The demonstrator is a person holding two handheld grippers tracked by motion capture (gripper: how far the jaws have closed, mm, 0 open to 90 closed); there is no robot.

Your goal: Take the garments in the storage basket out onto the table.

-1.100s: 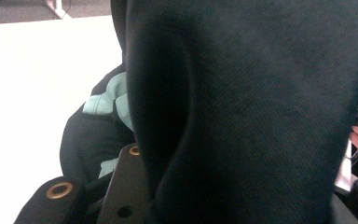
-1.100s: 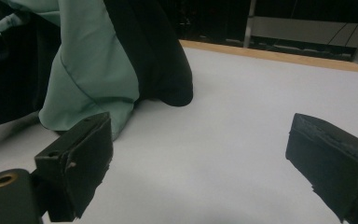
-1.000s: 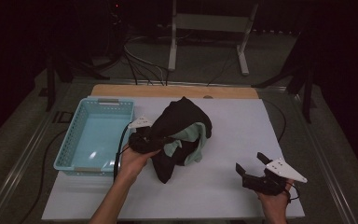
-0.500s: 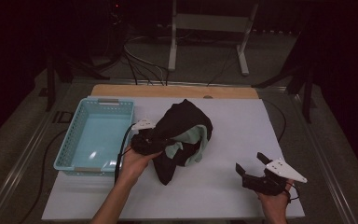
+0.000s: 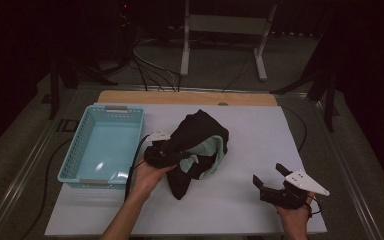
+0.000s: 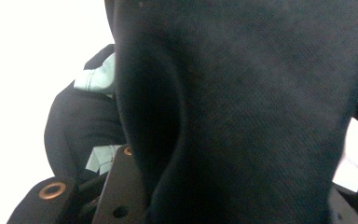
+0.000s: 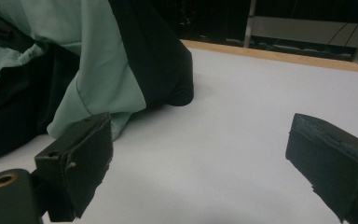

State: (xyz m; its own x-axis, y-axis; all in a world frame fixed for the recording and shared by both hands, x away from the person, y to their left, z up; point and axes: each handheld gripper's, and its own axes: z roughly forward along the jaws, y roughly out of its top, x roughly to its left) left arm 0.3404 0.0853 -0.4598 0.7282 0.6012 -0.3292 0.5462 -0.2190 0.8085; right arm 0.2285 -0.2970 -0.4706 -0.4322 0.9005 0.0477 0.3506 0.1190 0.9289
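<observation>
Our left gripper has just eased its fingers slightly, cloth still between them mid-surface beside the basket; release looks near. Right gripper waits wide open.

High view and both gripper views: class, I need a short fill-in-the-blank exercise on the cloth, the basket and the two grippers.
1. The left gripper is shut on the black and mint ____.
2. The light blue basket lies to the ____ of the garment in the high view.
3. The right gripper's jaws stand ____ above the white table.

Missing words: garment; left; open
</observation>
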